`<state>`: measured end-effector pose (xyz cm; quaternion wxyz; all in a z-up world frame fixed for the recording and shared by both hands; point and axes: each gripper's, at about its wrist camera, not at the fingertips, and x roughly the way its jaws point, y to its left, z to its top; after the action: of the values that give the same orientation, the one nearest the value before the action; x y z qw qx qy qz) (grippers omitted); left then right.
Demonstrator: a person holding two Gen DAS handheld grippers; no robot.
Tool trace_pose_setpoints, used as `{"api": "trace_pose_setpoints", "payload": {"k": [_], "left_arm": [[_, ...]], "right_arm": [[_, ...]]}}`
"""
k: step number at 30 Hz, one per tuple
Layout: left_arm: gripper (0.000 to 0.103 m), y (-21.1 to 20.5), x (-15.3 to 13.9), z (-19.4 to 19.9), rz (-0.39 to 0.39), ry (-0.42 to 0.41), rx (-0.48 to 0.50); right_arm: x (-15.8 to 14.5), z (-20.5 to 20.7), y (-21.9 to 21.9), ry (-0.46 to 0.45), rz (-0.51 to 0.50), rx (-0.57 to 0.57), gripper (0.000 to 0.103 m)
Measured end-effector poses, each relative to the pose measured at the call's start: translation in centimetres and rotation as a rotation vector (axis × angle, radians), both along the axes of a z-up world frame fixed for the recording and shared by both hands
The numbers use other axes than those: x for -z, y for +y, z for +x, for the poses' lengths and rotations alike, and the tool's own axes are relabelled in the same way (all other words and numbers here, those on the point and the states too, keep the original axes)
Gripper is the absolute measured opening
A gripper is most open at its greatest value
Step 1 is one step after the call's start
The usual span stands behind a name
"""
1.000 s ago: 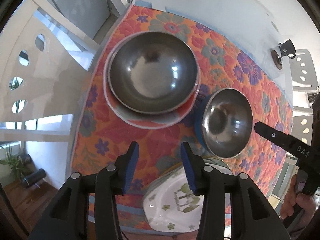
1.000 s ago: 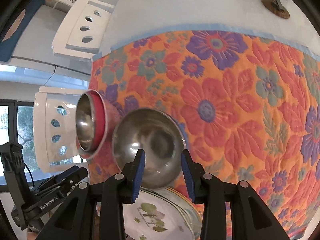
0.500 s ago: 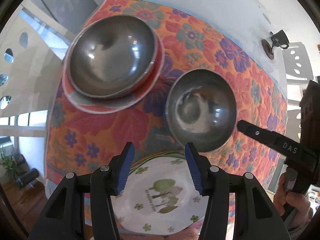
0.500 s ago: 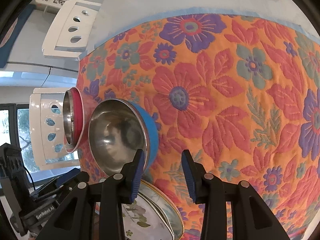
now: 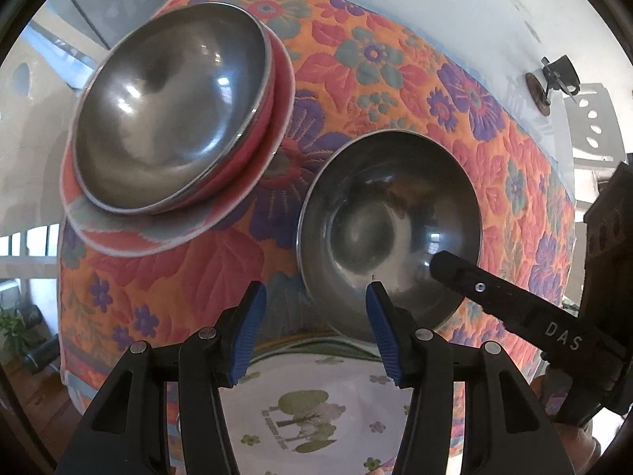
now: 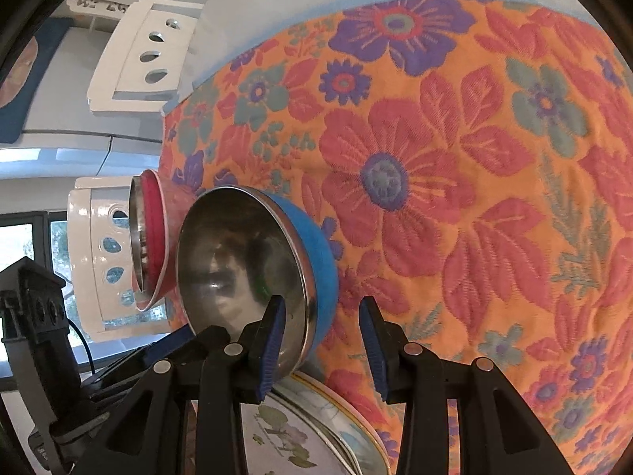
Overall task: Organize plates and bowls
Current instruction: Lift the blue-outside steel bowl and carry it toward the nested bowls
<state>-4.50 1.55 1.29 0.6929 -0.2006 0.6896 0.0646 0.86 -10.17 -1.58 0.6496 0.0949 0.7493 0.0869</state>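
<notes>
A steel bowl with a blue outside [image 5: 389,217] [image 6: 241,273] sits on the floral cloth [image 6: 455,182]. My right gripper [image 6: 320,316] is open and straddles its near rim, left finger inside and right finger outside, with neither pad pressing. That inner finger [image 5: 474,287] reaches into the bowl from the right in the left wrist view. My left gripper [image 5: 314,304] hangs open over the bowl's near-left rim, holding nothing. A bigger steel bowl with a red outside [image 5: 170,111] [image 6: 148,237] rests on a floral plate [image 5: 190,233]. A white tree-print plate [image 5: 316,415] [image 6: 285,435] tops a stack below both grippers.
White chairs [image 6: 138,59] stand along the table's left side. Bare white tabletop [image 5: 415,4] lies beyond the cloth, with a small black and brown object [image 5: 550,79] at its far right. A hand [image 5: 561,396] shows at the lower right.
My left gripper has sunk and shifted toward the blue bowl, and its jaws widened slightly. My right gripper has dropped, so its left finger now sits inside the bowl's rim.
</notes>
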Motion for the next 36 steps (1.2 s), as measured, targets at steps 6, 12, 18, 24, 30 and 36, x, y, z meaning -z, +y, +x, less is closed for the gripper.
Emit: {"api": "trace_pose_setpoints", "payload": {"k": [6, 12, 18, 24, 30, 36], "left_arm": [[0.045, -0.7, 1.2, 1.1, 0.007, 0.005, 0.027], [0.036, -0.9, 2.1, 1.9, 0.006, -0.016, 0.044], [0.021, 0.0, 3.4, 2.1, 0.004, -0.010, 0.037], [0.019, 0.1, 3.3, 2.1, 0.002, -0.022, 0.054], [0.019, -0.2, 2.4, 2.1, -0.012, -0.041, 0.060], [0.019, -0.8, 1.2, 1.6, -0.013, -0.055, 0.073]], "right_arm": [[1.9, 0.7, 0.4, 0.020, -0.007, 0.004, 0.037], [3.3, 1.4, 0.6, 0.025, -0.018, 0.005, 0.037], [3.1, 1.7, 0.6, -0.022, -0.031, 0.021, 0.030], [3.0, 1.5, 0.9, -0.046, -0.049, 0.036, 0.018], [2.1, 1.3, 1.5, -0.059, -0.075, 0.029, 0.015], [0.8, 0.8, 1.5, -0.077, -0.084, 0.028, 0.015]]}}
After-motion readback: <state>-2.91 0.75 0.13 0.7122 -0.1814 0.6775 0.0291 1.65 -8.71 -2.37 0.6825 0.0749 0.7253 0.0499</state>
